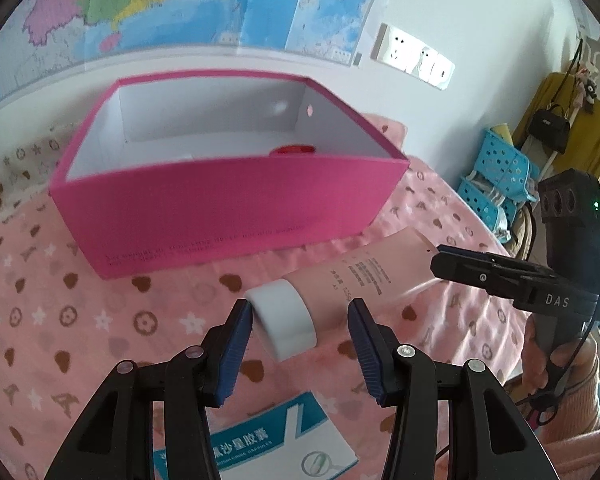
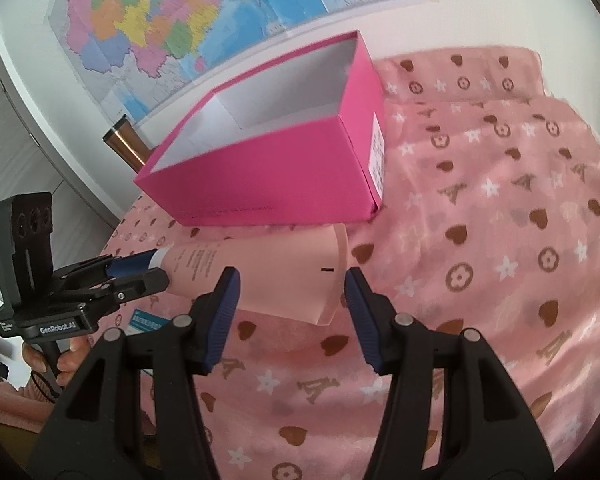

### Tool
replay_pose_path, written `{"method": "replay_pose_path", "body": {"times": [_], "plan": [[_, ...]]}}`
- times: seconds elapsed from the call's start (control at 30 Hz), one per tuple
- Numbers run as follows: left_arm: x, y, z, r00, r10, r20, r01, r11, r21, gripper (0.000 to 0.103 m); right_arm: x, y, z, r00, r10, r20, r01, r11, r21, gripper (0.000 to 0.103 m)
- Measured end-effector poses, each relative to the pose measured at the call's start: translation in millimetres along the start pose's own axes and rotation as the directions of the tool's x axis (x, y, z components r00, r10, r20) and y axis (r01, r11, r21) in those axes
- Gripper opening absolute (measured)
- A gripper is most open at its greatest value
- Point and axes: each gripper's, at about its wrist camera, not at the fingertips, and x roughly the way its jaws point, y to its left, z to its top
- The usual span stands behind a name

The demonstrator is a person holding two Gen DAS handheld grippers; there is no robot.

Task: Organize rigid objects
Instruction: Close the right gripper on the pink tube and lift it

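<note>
The left gripper's (image 1: 300,307) jaws clamp the pink tube's (image 1: 364,276) white cap (image 1: 284,320), the right gripper's (image 2: 288,280) jaws its crimped tail. Uneven lifting could twist it loose or clip the pink box's (image 1: 220,208) near wall.

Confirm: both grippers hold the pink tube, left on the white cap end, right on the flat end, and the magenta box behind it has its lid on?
Wrong on the lid: the magenta box is open at the top, as the left wrist view shows. The rest stands: left gripper on the white cap end of the pink tube, right gripper on its flat end.
</note>
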Motion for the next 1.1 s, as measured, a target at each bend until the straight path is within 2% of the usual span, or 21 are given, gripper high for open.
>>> {"method": "replay_pose_path", "body": {"times": [0.63,1.1], "plan": [[-23.6,5.8,34.6,0.993,0.029,0.115,-0.032,0.999,0.023,0.05,-12.0,23.1,32.1,0.997,0.014,0.071,-0.009,0.998,-0.067,0.057],[-28.0,7.2,53.9,0.986,0.042,0.162,-0.049,0.998,0.036,0.05,-15.4,32.8,50.8,0.995,0.005,0.104,0.006,0.994,-0.109,0.057]]}}
